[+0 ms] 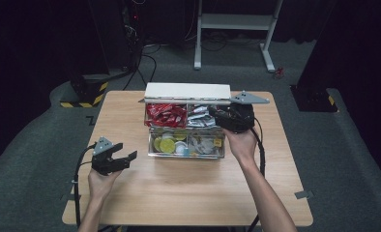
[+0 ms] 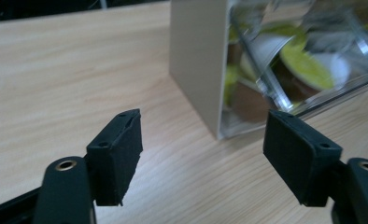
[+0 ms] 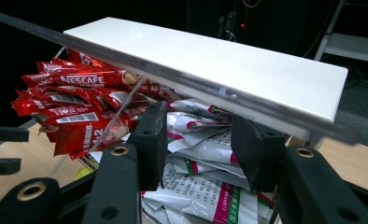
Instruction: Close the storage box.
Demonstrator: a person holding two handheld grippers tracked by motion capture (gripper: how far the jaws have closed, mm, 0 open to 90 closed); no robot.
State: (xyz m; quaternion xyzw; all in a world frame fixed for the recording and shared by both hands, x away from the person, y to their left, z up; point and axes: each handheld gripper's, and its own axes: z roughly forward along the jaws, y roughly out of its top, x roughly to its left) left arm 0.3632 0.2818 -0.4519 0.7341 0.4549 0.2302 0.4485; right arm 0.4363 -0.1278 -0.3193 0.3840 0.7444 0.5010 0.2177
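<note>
- Table (image 1: 188, 193): light wood; clear box sits at its far middle, both your forearms come in from the near edge.
- Clear box (image 1: 186, 126): see-through organiser w/ four compartments. White lid (image 1: 187, 92) stands open along the far side; in the right gripper view it hangs just above the jaws.
- Far-left compartment: red Nescafe sachets (image 3: 74, 105), stacked and pointing out toward you.
- Far-right compartment: white sachets (image 3: 198, 184) w/ green and pink print. That's where your right gripper is working.
- Near compartments: round yellow-green capsules (image 1: 167, 144) on the left, mixed small packets at right, too blurry to tell apart.
- Right gripper (image 3: 198, 140): at the box's far-right corner, jaws narrow, one each side of the white sachets. Pads look to be against the stack, but can't tell if they actually pinch it.
- Left gripper (image 1: 115, 162): well clear of the box on the table's left, above the wood, aimed toward the box's near-left corner. Jaws wide apart, nothing between them.
</note>
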